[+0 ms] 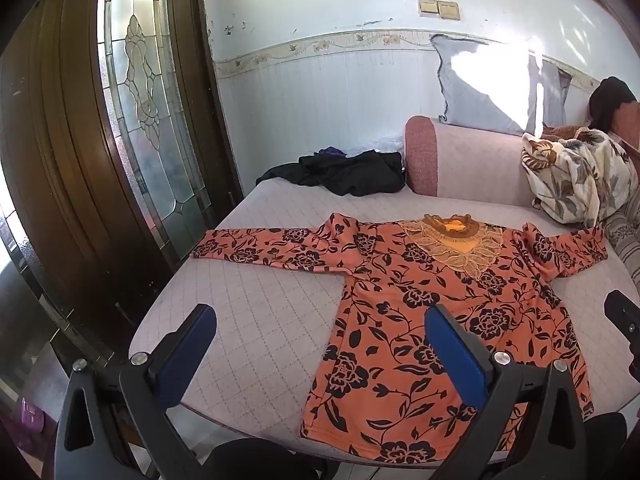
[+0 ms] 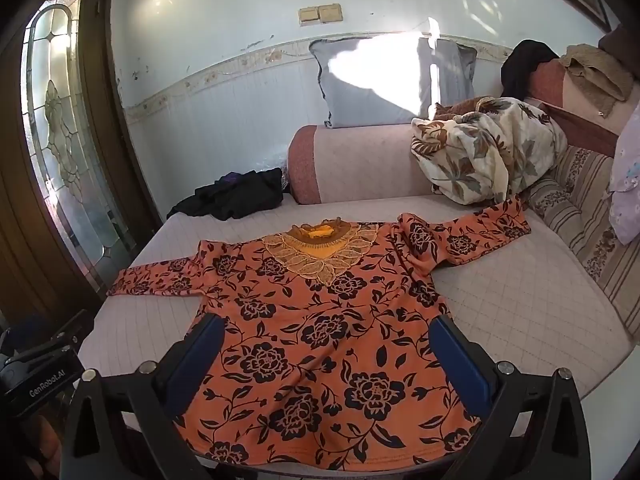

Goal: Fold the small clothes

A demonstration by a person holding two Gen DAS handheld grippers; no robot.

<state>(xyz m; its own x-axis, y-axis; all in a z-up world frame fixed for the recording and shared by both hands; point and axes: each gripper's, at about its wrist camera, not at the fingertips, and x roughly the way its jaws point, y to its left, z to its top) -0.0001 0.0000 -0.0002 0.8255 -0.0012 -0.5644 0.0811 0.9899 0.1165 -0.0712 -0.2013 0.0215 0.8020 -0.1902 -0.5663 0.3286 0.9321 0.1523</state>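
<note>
Orange floral blouse (image 1: 436, 300) (image 2: 320, 320) flat, sleeves spread, centre frame on quilted sofa seat (image 1: 260, 320) (image 2: 520, 300). Left gripper (image 1: 320, 344) spread wide, empty, above blouse's hem edge, lower frame. Right gripper (image 2: 326, 352) spread wide, empty, above lower blouse. Black clothes (image 1: 340, 172) (image 2: 236, 196) heaped upper centre-left.

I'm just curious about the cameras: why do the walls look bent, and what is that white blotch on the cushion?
Left wrist view: the fisheye lens bows the door frame; sunlight washes out the grey cushion. Right wrist view: the same glare on the cushion, while the orange floral shirt stays sharp and evenly lit.
</note>
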